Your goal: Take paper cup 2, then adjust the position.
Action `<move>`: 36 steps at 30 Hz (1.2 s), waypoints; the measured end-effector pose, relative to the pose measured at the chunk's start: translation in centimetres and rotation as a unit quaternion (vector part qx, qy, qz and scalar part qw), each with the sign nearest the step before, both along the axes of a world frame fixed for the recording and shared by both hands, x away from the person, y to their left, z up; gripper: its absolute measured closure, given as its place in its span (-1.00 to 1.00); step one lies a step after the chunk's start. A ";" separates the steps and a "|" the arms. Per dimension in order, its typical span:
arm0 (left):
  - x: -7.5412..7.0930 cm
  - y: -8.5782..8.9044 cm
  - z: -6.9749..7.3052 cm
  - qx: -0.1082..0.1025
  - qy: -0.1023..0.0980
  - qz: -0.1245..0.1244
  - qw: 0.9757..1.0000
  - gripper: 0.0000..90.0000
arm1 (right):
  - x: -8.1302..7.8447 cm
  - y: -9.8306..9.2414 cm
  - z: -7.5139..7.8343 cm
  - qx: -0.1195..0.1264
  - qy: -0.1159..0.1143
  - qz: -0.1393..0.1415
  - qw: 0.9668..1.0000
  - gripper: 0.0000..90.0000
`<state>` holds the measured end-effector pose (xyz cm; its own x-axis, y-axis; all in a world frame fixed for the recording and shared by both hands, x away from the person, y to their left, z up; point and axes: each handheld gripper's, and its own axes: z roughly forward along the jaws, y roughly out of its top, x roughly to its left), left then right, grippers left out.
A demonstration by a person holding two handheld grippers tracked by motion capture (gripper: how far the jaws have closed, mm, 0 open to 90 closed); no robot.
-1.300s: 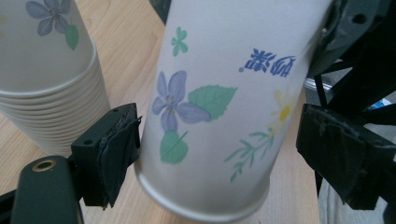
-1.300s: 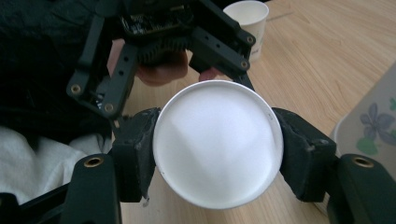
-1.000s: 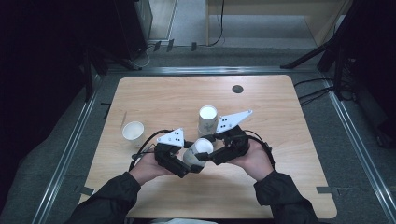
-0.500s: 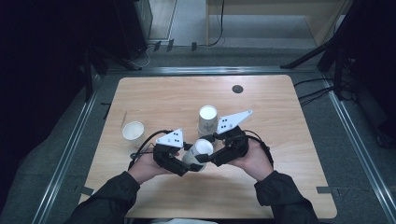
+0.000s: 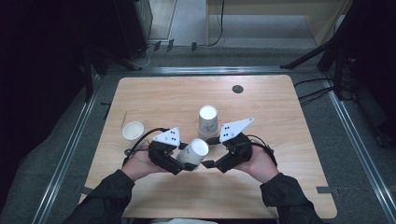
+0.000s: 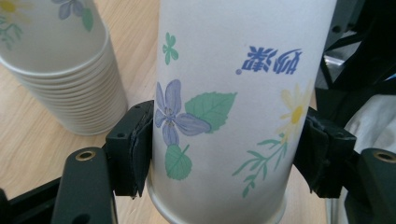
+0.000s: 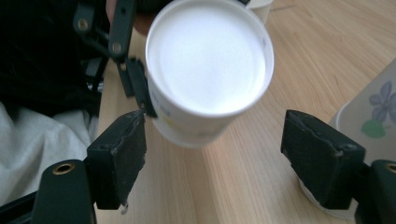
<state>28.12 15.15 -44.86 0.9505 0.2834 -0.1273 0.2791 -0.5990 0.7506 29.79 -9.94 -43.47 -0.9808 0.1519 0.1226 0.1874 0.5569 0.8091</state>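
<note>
The left gripper (image 5: 183,162) is gripping a tilted paper cup (image 5: 194,153) above the wooden surface (image 5: 280,121), while the right gripper (image 5: 212,163) is sitting just beside the cup, its jaws having just been opening. A cup stack (image 5: 208,121) is standing behind, and a small cup (image 5: 133,130) is resting at the left.

High view looks down on the light wooden counter (image 5: 280,140); both gripper views, close in, share the flower-printed white paper cup (image 6: 233,102).
</note>
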 end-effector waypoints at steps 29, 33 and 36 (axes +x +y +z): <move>0.9 0.2 -1.0 0.122 0.019 -0.020 0.992 -0.35 | -0.6 0.7 -3.8 -0.044 0.002 -0.004 0.999 -0.48; 0.8 0.0 -1.4 0.134 0.028 -0.024 0.990 -0.35 | -0.7 0.9 -4.0 -0.048 0.001 0.000 0.999 -0.47; 0.8 -0.2 -1.6 0.143 0.032 -0.029 0.989 -0.35 | -0.6 1.1 -4.0 -0.050 0.005 0.000 0.999 -0.46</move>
<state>28.88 14.93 -46.49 0.9589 0.2612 -0.1109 0.2794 -0.8009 0.5296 29.17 -8.87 -47.50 -0.9796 0.1642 0.1159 0.1949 0.6353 0.7472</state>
